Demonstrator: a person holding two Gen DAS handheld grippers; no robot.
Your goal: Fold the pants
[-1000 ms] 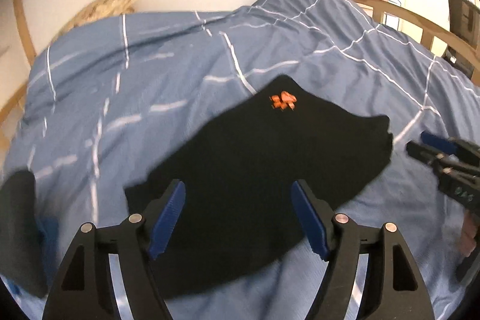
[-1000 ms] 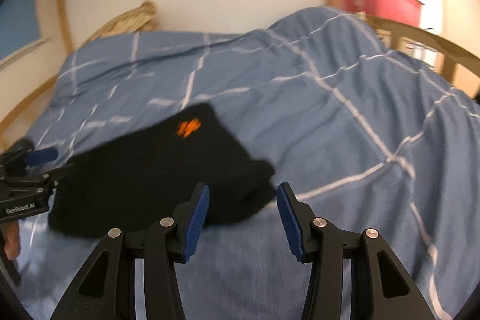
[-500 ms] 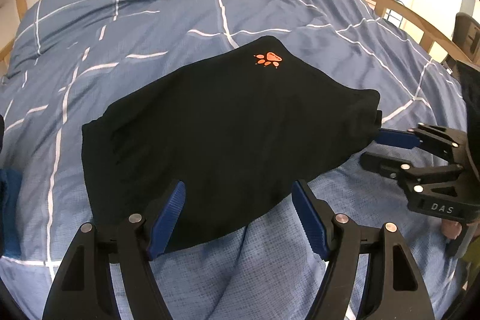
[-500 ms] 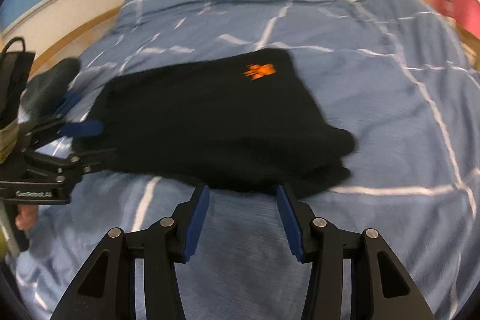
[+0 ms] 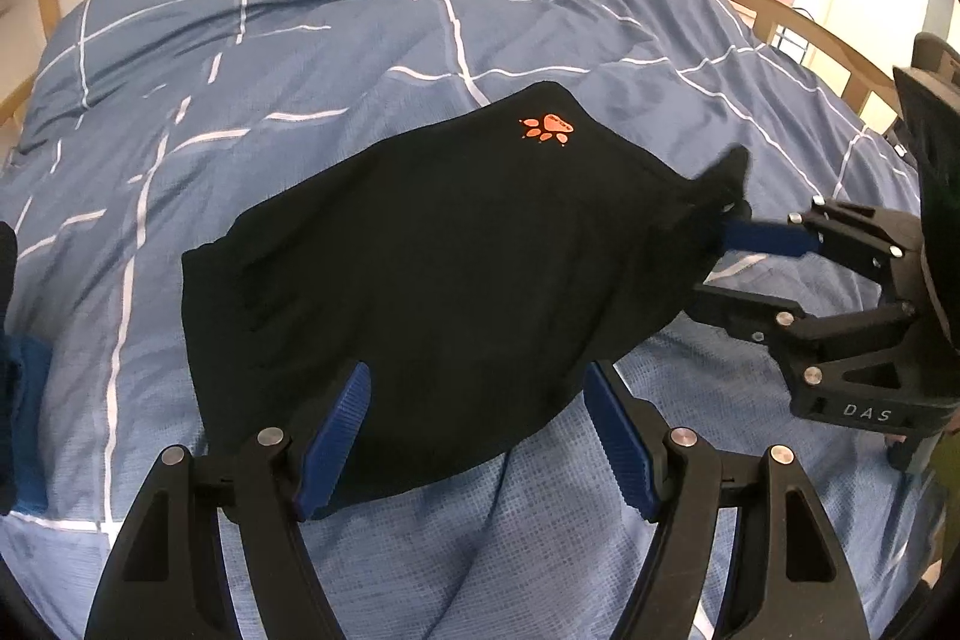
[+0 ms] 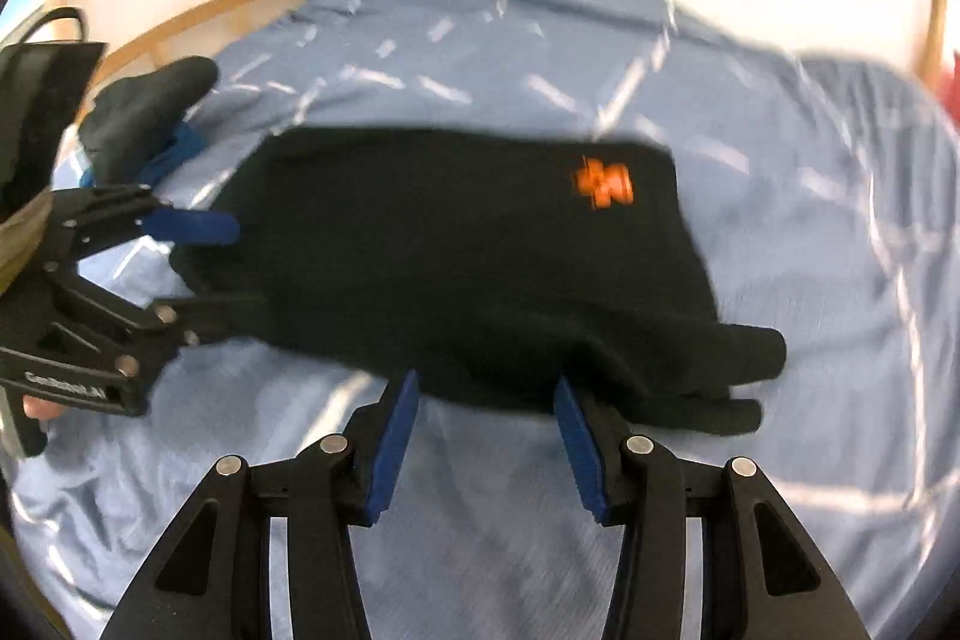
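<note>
The black pants [image 5: 444, 274], a folded, matte, soft slab with an orange paw print [image 5: 547, 128], lie on the bed [image 5: 300, 58], whose blue quilt is crossed by white lines. Since a moment ago the right gripper [image 6: 486, 424] has rolled and closed in on the pants' right edge; its jaws are opening, the edge between them unpinched. The left gripper [image 5: 480, 430] holds its jaws wide over the near edge, gripping nothing.
</note>
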